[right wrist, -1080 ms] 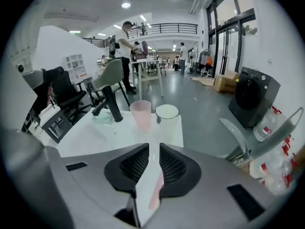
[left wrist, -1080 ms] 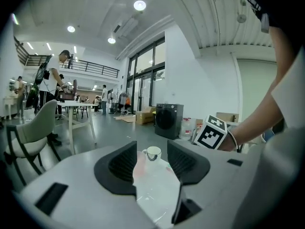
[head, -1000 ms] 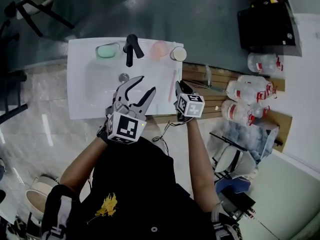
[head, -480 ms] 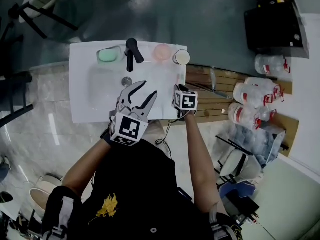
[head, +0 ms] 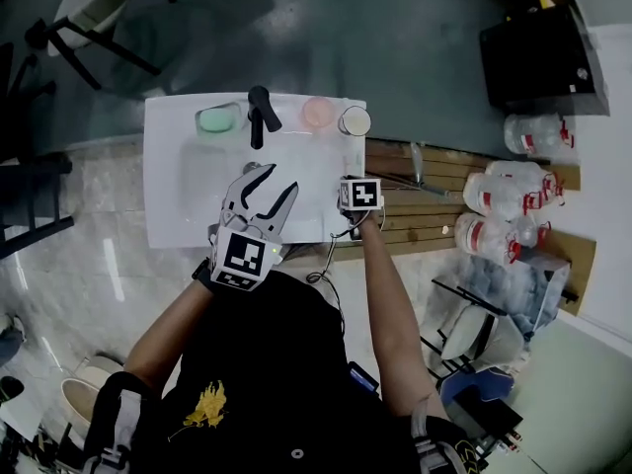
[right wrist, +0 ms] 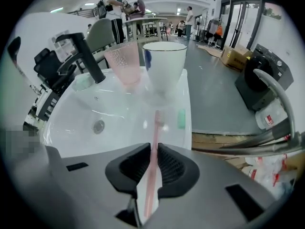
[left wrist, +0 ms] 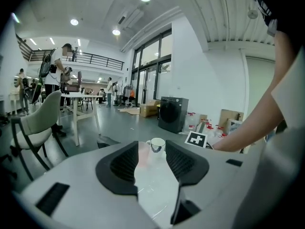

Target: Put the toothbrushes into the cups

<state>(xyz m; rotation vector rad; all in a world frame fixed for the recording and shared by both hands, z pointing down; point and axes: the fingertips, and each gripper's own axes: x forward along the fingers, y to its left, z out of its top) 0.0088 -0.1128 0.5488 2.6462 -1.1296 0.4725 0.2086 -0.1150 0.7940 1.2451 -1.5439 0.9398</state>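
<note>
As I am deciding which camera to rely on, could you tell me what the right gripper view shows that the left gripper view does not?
Only the right gripper view shows the right claw, its jaws just closed further, pinching the pink toothbrush, and the drain. Only the left gripper view shows that claw's marker cube and the person's forearm. Both show the pink cup, the white cup and the white sink.

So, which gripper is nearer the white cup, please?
Right. The right gripper hangs short of the white cup; the left gripper, jaws just narrowed, sits farther back and left.
</note>
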